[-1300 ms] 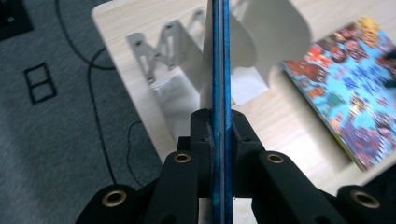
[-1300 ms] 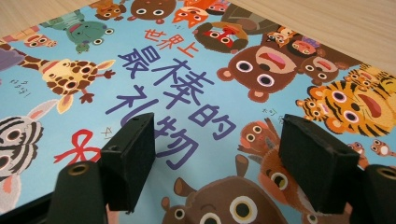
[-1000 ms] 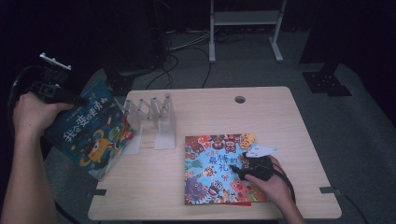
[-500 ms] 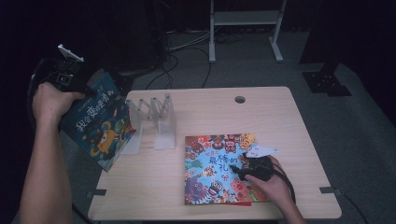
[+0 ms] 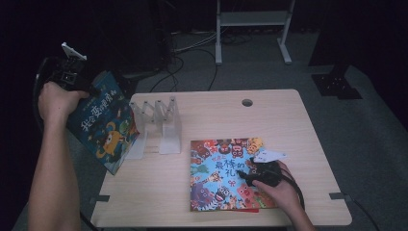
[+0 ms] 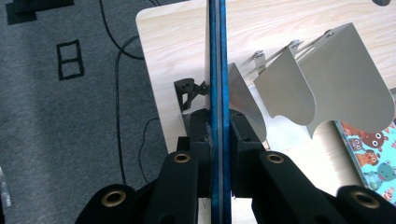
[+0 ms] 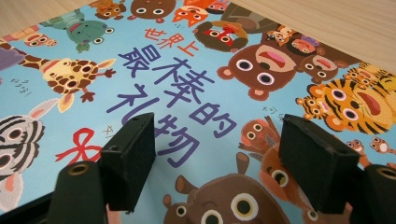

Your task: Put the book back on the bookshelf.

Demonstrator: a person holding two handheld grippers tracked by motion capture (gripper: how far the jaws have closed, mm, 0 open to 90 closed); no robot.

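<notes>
My left gripper (image 5: 72, 77) is shut on a dark blue picture book (image 5: 103, 126), held up and tilted off the table's left edge, next to the clear book rack (image 5: 159, 122). In the left gripper view the book (image 6: 215, 70) shows edge-on between the jaws, with the rack's dividers (image 6: 322, 74) just to its right. A second picture book (image 5: 223, 175) with cartoon animals lies flat on the table at front right. My right gripper (image 5: 248, 177) rests low over that book (image 7: 187, 88), open, its fingertips (image 7: 130, 154) wide apart with nothing between them.
The wooden table (image 5: 269, 120) has a cable hole (image 5: 247, 102) at the back. A metal frame (image 5: 252, 29) and cables (image 5: 192, 48) stand on the grey floor behind. Floor and a cable (image 6: 116, 93) lie left of the table edge.
My left gripper has lifted the blue book higher and slightly to the right, toward the rack. The right gripper has stayed on the flat book.
</notes>
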